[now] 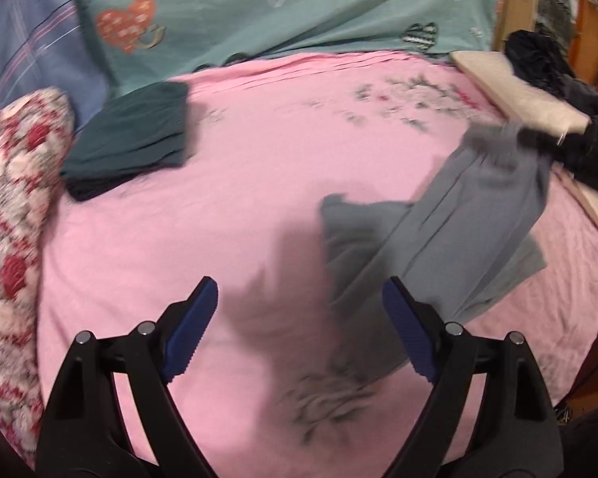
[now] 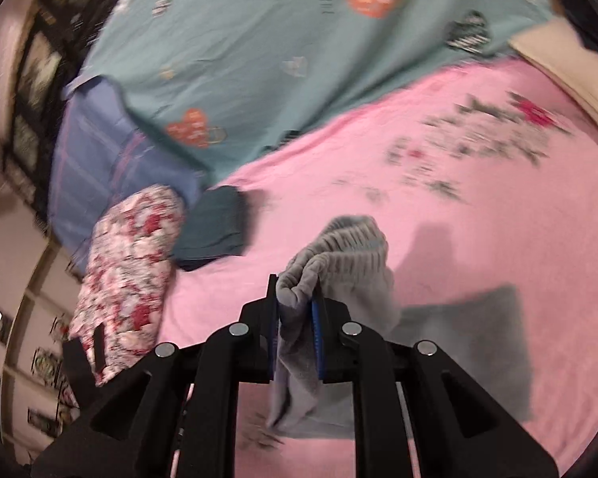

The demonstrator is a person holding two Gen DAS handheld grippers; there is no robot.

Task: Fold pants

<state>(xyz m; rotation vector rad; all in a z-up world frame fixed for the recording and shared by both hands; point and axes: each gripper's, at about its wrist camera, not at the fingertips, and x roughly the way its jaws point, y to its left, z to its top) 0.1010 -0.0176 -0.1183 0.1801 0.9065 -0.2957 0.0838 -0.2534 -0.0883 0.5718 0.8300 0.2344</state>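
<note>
Grey pants (image 1: 458, 223) lie partly lifted on the pink bedsheet (image 1: 239, 183), right of centre in the left wrist view. My right gripper (image 2: 297, 298) is shut on the pants' elastic waistband (image 2: 339, 255) and holds it above the bed; it shows as a dark shape (image 1: 570, 143) at the pants' upper end in the left wrist view. My left gripper (image 1: 299, 298) is open and empty, hovering over the sheet just left of the pants' lower end.
A folded dark teal garment (image 1: 131, 135) lies at the left, beside a red-and-white floral pillow (image 1: 12, 215). A teal heart-print blanket (image 1: 279, 12) covers the back. A cream board (image 1: 518, 83) and dark clothes (image 1: 558, 67) sit at the right edge.
</note>
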